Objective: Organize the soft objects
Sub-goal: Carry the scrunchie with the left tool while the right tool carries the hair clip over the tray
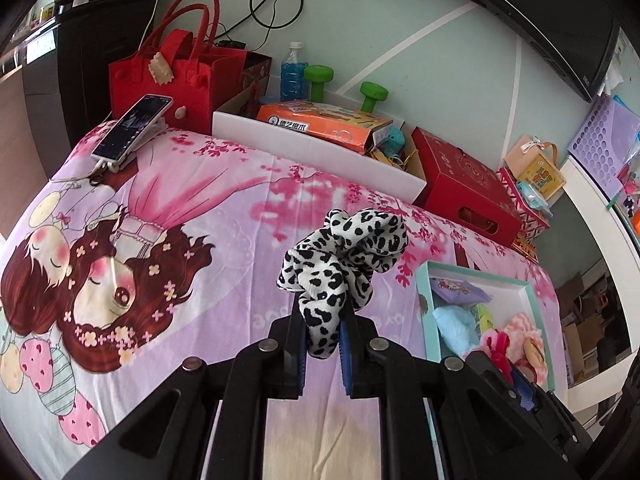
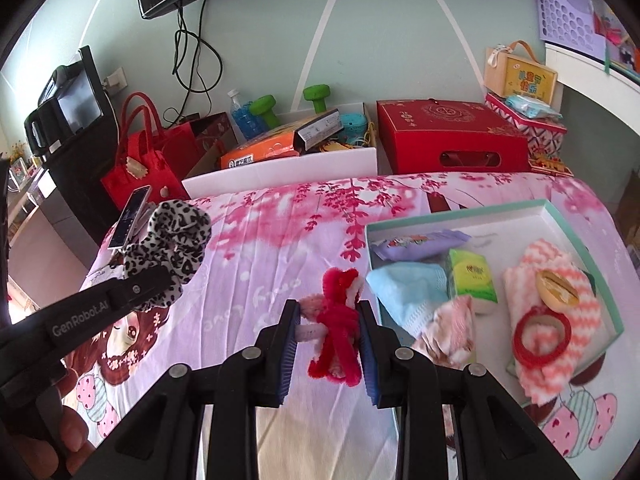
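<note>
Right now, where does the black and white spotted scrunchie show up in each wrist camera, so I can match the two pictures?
Left wrist view: the spotted scrunchie is at centre, pinched in the left gripper, above the pink bedsheet.
Right wrist view: the same scrunchie is at the left edge, at the tip of the left gripper.
Shared landmark: the phone propped up in front of the red felt bag.

Bright, even daylight; strong fisheye bending, dark corners.

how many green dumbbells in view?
2. One dumbbell stands beside the blue-filled bottle; the other is right of it, behind the white box. More may be hidden.
</note>
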`<state>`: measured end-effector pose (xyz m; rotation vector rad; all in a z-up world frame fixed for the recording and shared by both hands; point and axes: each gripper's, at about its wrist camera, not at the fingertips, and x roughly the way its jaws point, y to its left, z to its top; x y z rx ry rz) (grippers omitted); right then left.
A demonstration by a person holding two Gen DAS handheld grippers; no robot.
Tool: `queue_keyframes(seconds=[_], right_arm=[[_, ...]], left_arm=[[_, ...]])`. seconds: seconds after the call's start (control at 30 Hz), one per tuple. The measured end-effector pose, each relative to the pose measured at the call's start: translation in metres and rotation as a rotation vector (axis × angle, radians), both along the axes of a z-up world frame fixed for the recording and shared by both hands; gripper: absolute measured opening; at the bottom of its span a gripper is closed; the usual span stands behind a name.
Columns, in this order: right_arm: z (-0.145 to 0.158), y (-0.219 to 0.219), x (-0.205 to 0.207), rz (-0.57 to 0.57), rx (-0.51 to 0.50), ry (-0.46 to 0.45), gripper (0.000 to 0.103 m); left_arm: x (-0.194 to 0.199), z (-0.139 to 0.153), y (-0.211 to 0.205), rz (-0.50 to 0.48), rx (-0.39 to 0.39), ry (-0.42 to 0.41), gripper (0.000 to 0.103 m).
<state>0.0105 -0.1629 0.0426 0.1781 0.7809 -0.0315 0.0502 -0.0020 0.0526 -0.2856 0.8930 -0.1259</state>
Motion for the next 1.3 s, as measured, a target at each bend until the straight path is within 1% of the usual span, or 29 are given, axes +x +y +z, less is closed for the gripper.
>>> queue_keyframes(seconds=[0.23,0.4,0.5,0.67,0.9,1.03,1.13,1.3], right_arm=[[-0.003,-0.010,-0.007,-0.015,0.016,0.002,0.030],[-0.006,-0.018,-0.006,-0.029,0.021,0.013,0.030],[-0.006,-0.025,-0.007,-0.046,0.011,0.013,0.030],[-0.003,-0.045,-0.011,-0.094,0.013,-0.002,0.030],[-0.005,-0.092,-0.020,-0.214,0.028,0.004,0.030],[-0.010,-0.119,-0.025,-0.275,0.053,0.023,0.030],[-0.014,-0.133,-0.029,-0.304,0.066,0.034,0.030],[-0.019,-0.146,-0.031,-0.326,0.078,0.044,0.030]], left_arm=[[0.002,-0.002,-0.004,-0.012,0.013,0.008,0.014],[0.002,-0.003,-0.017,-0.048,0.008,0.009,0.014],[0.002,-0.002,-0.031,-0.086,0.008,0.003,0.014],[-0.003,0.002,-0.063,-0.163,0.033,-0.026,0.014],[-0.013,0.002,-0.112,-0.292,0.065,-0.056,0.014],[-0.015,-0.003,-0.137,-0.368,0.065,-0.056,0.014],[-0.015,-0.006,-0.153,-0.410,0.077,-0.068,0.014],[-0.013,-0.008,-0.174,-0.463,0.068,-0.086,0.015]])
